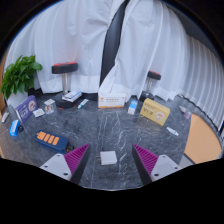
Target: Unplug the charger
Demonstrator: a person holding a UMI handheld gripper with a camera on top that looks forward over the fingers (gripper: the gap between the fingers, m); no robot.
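A small white square charger [108, 157] lies on the dark marble table [120, 130], between my two fingers with a gap on either side. My gripper [111, 152] is open, and its magenta pads [76, 158] stand to the left and right of the charger. An orange power strip [52, 140] with blue sockets lies on the table ahead and to the left, apart from the charger. No cable shows on the charger.
A yellow box [155, 110] and a white and orange box [112, 101] stand at the back. A purple box [25, 108] and a green plant [20, 75] are at the left. A round wooden table [203, 140] is at the right. White curtains hang behind.
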